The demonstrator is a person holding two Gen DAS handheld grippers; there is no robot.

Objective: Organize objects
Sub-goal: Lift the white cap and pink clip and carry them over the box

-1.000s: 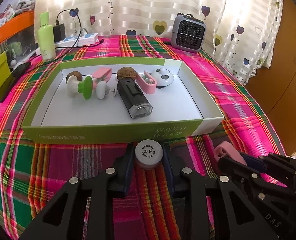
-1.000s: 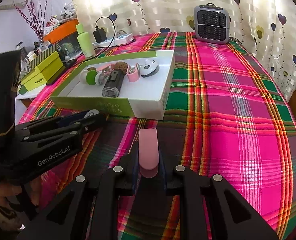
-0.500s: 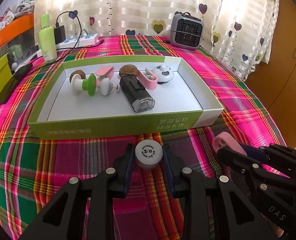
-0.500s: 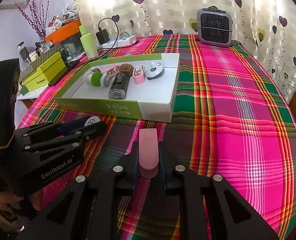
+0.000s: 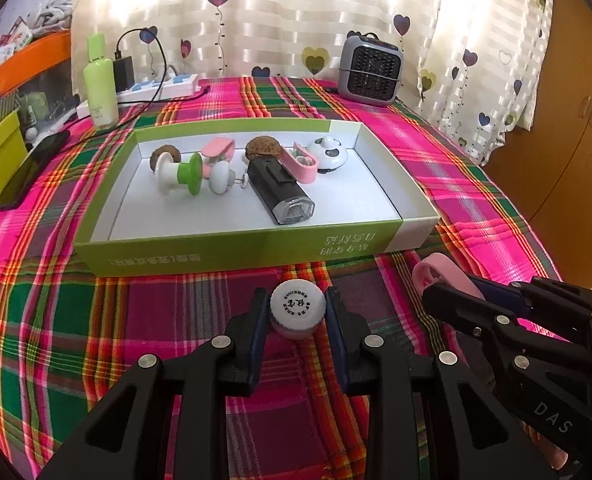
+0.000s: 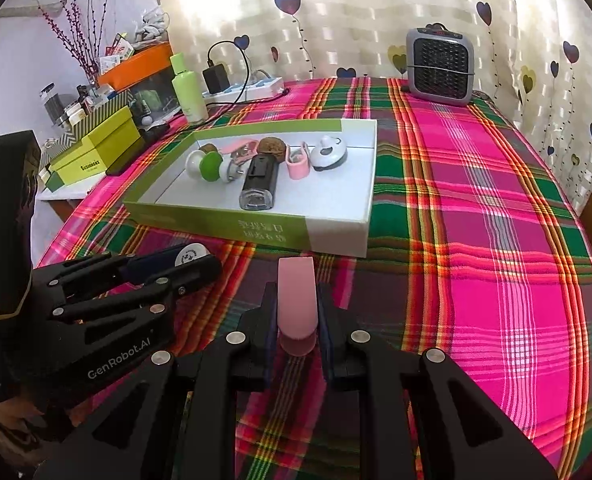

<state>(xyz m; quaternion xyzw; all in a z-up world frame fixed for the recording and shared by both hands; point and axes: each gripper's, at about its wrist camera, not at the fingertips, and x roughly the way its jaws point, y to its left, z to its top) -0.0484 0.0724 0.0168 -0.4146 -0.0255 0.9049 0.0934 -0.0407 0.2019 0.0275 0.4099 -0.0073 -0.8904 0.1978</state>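
Left gripper (image 5: 298, 312) angled down over the plaid desk (image 5: 55, 320), fingers (image 5: 255, 332) clamped on one small white bottle cap (image 5: 298, 309), held just short of the box's near wall. Right gripper (image 6: 297, 316) same downward tilt, beside the left one, fingers (image 6: 330, 332) closed tight on one pink clip case (image 6: 296, 304), standing up between them. Ahead: one green-and-white open box (image 5: 235, 248) on the desk, holding one black device (image 5: 279, 192), two pink cases, two brown nuts, one green-and-white spool (image 5: 177, 174), one white round gadget (image 5: 328, 154). Behind it: one grey heater (image 5: 370, 70), one green bottle (image 5: 100, 84), one power strip (image 5: 163, 86).
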